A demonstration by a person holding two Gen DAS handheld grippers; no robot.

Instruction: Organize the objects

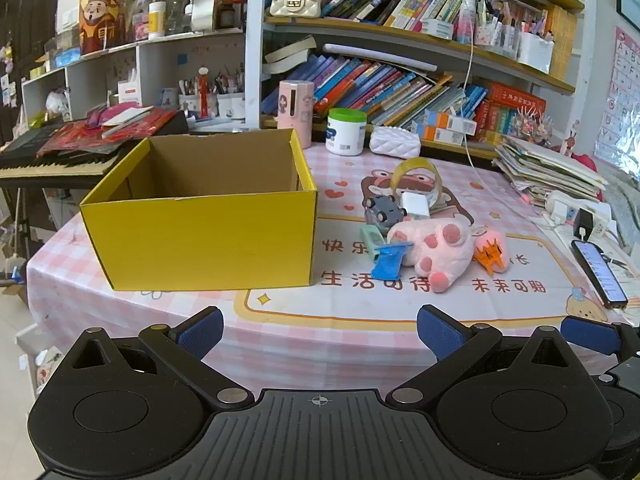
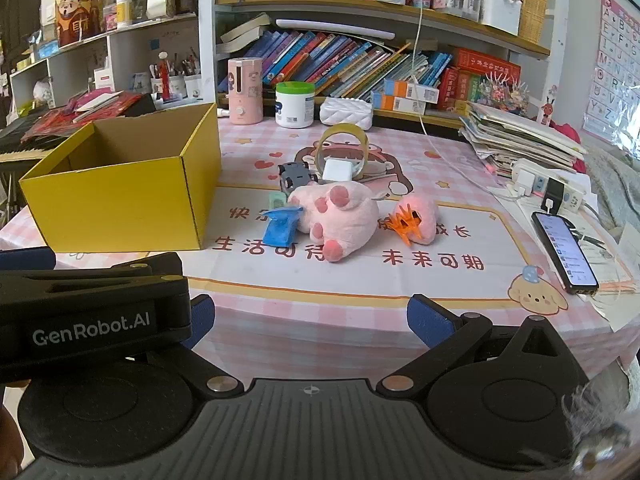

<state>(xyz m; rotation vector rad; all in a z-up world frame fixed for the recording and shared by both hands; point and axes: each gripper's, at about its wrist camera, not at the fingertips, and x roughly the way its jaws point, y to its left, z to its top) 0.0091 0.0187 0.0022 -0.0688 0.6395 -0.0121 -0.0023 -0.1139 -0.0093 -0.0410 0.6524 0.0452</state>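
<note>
Blue pads tip both claws, and each pair stands wide apart with nothing between them. The left claw (image 1: 320, 330) hangs above the near edge of the table (image 1: 360, 312), pointing down at a slant; the right claw (image 2: 310, 322) hangs beside it over the same edge, and part of the left tool's black body crosses the lower left of the right wrist view. Neither claw touches anything.

Beyond the left claw sits an open yellow cardboard box (image 1: 200, 236), upright on the pink checked tablecloth, its brown inside showing no contents from this angle. Just to the right of the box lies a small heap of things. Nearest is a pink plush toy (image 2: 340, 220) with its paws up. Touching its left side is a blue clip (image 2: 280, 226), with a pale green item (image 2: 277, 201) behind that. On the plush toy's right lies an orange hair claw clip (image 2: 406, 224) against a pink piece. Behind the plush toy are a grey toy car (image 2: 294, 176), a white charger block (image 2: 337, 171) and a roll of clear tape (image 2: 344, 146) standing on edge.

Well off to the right a phone (image 2: 564, 246) lies with its screen lit, near the table's right edge. At the back of the table stand a white jar with a green lid (image 2: 295, 104) and a pink canister (image 2: 245, 90), in front of crowded bookshelves (image 2: 380, 12).
</note>
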